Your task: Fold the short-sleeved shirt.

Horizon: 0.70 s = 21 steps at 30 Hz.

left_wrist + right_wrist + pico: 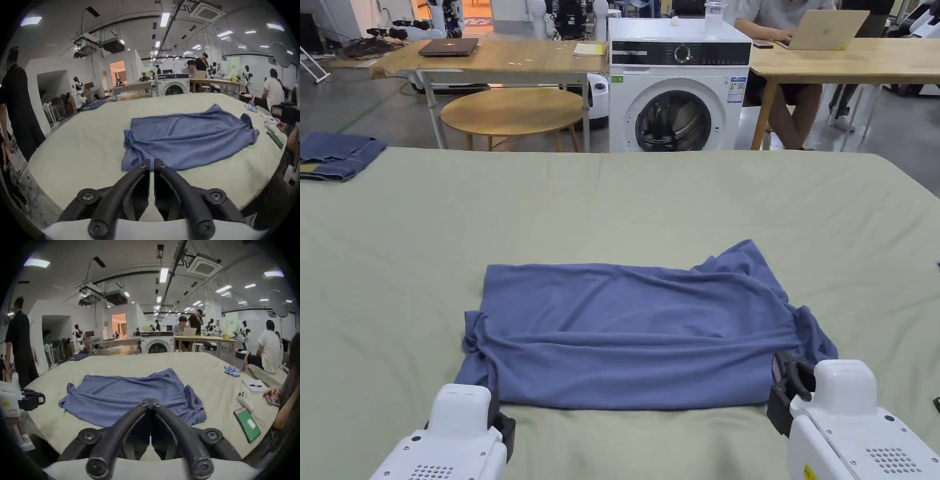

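A blue shirt (640, 337) lies partly folded on a bed (612, 200) covered by a pale green sheet, its long axis running left to right across the person's view. A bunched sleeve juts at the left end and another hangs crumpled at the right end; one corner of cloth points up toward the far right. The near edge runs roughly straight along the front of the bed.

The left tool (151, 164) hovers at the shirt's near left corner, its jaws drawn almost together with a thin slit between them and nothing gripped. The right tool (151, 402) sits at the near right corner beside the crumpled sleeve, its jaws closed tip to tip and holding nothing.

Folded jeans (334, 156) rest at the bed's far left edge. Beyond the bed stand a washer (678, 87), a round table (512, 112) and two long benches, one with a person at a laptop (825, 28).
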Available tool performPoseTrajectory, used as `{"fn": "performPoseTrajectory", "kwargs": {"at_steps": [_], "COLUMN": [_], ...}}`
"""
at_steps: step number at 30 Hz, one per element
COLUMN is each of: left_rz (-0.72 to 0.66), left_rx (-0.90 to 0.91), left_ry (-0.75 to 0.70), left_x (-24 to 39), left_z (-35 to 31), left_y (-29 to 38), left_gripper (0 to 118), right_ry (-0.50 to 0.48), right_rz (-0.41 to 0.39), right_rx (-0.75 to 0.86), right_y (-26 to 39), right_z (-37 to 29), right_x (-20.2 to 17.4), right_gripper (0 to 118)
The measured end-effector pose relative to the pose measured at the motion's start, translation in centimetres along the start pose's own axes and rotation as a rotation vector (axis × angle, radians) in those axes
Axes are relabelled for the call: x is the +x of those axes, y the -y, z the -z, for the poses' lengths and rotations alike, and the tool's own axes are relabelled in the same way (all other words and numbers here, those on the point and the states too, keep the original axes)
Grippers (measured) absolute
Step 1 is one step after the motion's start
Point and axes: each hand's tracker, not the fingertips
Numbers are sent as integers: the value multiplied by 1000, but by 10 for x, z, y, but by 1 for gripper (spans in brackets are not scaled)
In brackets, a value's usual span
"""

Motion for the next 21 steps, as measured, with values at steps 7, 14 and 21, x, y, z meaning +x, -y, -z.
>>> {"fn": "performPoseTrajectory", "kwargs": {"at_steps": [7, 14, 21], "left_rz": [-110, -124, -41], "left_rx": [-160, -220, -398], "left_ry": [-7, -52, -76], "left_x": [-40, -72, -60], "left_z": [43, 116, 183], "left_y": [-1, -22, -26], "left_gripper": [0, 112, 104], "right_ry": [28, 80, 183], "right_rz": [0, 23, 59], "right_rx": [-36, -95, -186], "right_y": [11, 16, 22], "right_z": [9, 22, 43], "right_x": [9, 35, 74], "right_gripper": [0, 0, 0]}}
